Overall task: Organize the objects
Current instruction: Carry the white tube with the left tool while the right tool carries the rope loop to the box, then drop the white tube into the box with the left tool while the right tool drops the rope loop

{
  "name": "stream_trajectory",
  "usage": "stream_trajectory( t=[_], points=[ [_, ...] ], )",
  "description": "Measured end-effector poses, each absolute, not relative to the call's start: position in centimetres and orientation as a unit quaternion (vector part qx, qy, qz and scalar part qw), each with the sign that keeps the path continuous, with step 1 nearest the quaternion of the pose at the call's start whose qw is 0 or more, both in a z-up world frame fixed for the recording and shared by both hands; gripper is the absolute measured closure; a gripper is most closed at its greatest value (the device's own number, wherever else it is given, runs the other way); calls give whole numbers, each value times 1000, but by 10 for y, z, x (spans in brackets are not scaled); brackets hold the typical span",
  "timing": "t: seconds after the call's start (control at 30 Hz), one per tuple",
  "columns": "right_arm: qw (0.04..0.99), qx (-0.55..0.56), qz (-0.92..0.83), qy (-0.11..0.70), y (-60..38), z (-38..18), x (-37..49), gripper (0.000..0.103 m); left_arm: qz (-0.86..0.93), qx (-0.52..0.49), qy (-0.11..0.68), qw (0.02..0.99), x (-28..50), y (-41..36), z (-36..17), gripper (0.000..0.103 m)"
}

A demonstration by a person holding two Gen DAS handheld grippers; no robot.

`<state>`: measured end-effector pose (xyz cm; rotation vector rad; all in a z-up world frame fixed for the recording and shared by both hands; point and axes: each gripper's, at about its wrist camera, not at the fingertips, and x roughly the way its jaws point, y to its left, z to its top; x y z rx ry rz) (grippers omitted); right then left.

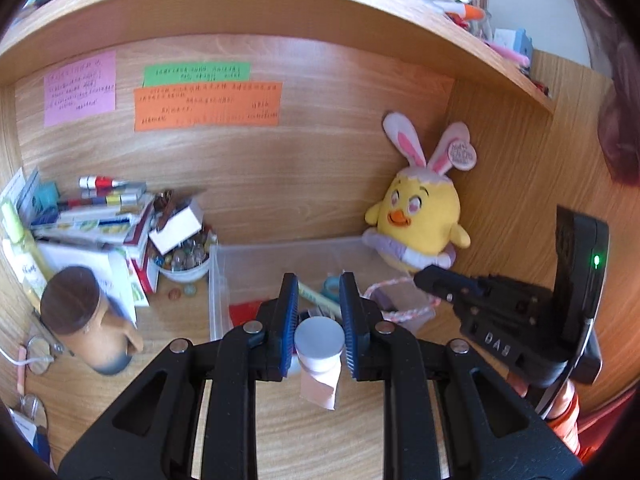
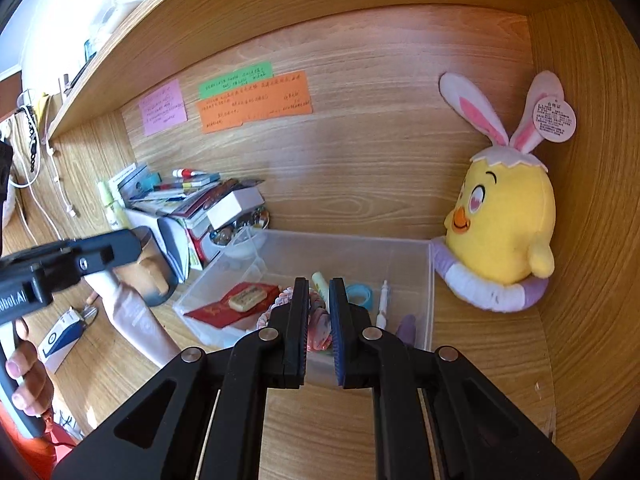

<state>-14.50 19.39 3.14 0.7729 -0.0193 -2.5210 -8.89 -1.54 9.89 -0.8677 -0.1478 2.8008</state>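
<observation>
1. Held between the pads of the left claw [image 1: 319, 320] is a pinkish tube [image 1: 320, 354], its silver cap facing the camera and its long axis running along the fingers.
2. At 12 o'clock, just beyond, sits the clear bin [image 1: 218, 280] on the worktop [image 1: 168, 360]; this hand looks nearer.
3. Right claw [image 2: 319, 300] hovers narrow and empty above the bin's near edge.

Sticky notes [image 1: 206, 99], plush chick [image 1: 418, 224]

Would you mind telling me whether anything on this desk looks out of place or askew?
Yes: a white box sits tilted atop the white bowl of marbles, and loose marbles lie on the wooden desk beside it.
</observation>
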Motion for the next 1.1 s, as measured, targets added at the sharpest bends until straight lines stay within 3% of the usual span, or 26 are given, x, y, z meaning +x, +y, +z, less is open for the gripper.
stream_trajectory(
  t=[0.4,1.1],
  points=[
    [243,290,-926,-9,191,33,-173,94,953,-280,-73,87,-143,-13,107,83],
    [259,358,-897,3,168,-17,-220,94,915,-377,-129,67,-244,-42,41,83]
  ],
)
